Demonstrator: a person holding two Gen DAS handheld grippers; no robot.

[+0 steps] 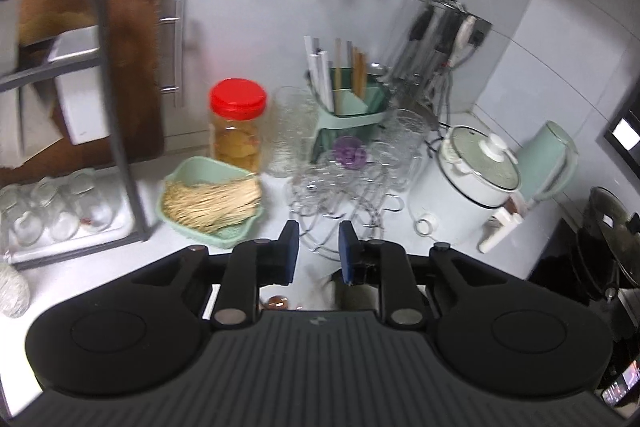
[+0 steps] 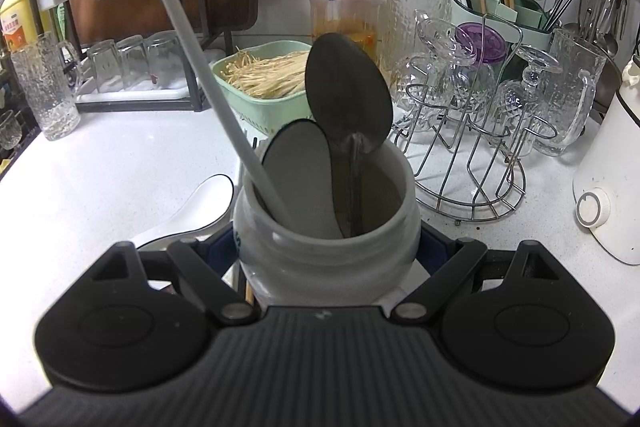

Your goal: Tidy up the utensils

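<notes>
The right tongs [image 2: 326, 247] hold a white jar [image 2: 326, 227] by its sides, one pad on each side. The jar stands upright on the white table [image 2: 100, 163]. Inside it are a dark metal spoon [image 2: 348, 87] with its bowl sticking up, a flat white spoon [image 2: 300, 167] beside it, and a long white stick [image 2: 192, 39] that leans up to the left. Another white spoon [image 2: 200, 203] lies on the table just left of the jar.

The left tongs [image 1: 319, 247] are a little way open, with nothing between the blue pads [image 1: 290, 243]. They hang above the table, in front of a wire rack [image 1: 344, 203] with glasses on it.

Behind the rack is a green holder [image 1: 352, 107] with chopsticks [image 1: 338, 67] standing in it. To its left stands a jar with a red lid [image 1: 238, 95], and a green basket [image 1: 208, 199] full of thin sticks. A white pot [image 1: 472, 171] sits on the right.
</notes>
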